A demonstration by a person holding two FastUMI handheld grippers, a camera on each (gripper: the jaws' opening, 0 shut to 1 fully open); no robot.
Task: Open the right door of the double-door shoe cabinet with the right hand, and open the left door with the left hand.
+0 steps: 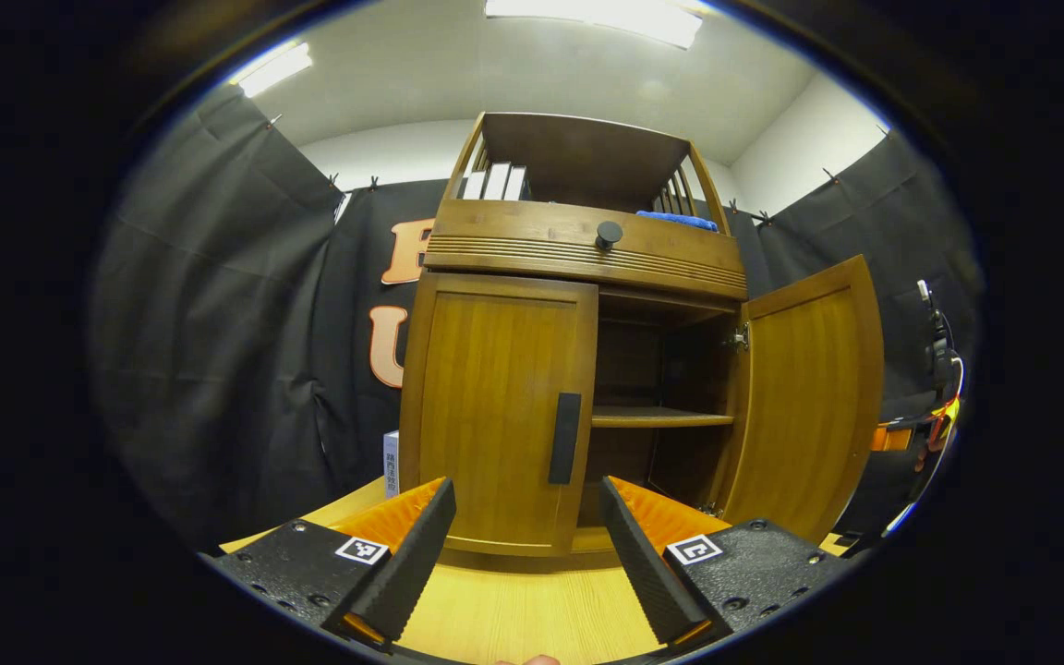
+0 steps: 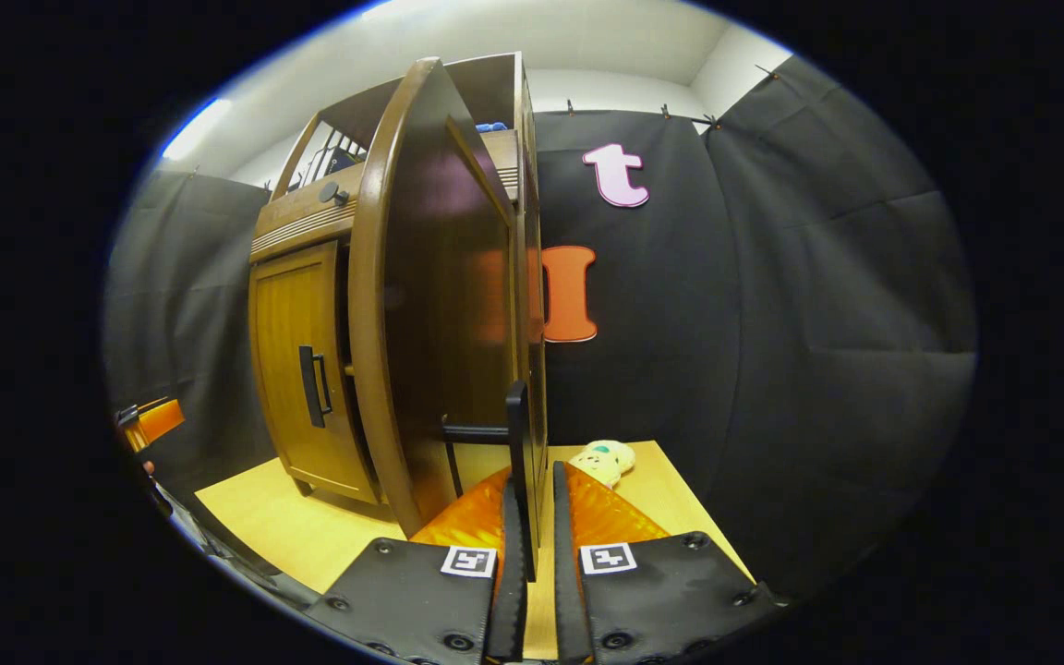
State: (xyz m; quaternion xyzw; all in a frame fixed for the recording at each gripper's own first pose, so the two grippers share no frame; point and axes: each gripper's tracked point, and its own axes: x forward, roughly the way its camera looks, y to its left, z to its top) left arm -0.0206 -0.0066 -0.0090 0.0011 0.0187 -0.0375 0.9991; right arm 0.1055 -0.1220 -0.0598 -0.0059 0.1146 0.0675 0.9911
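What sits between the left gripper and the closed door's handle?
Bare wooden tabletop, in the left gripper view, between the left gripper and the left door's handle.

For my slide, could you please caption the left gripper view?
Open left gripper faces the shut left door; right door swung open.

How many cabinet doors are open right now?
1. The right door is swung open, its handle clamped in the right gripper. The left door is closed.
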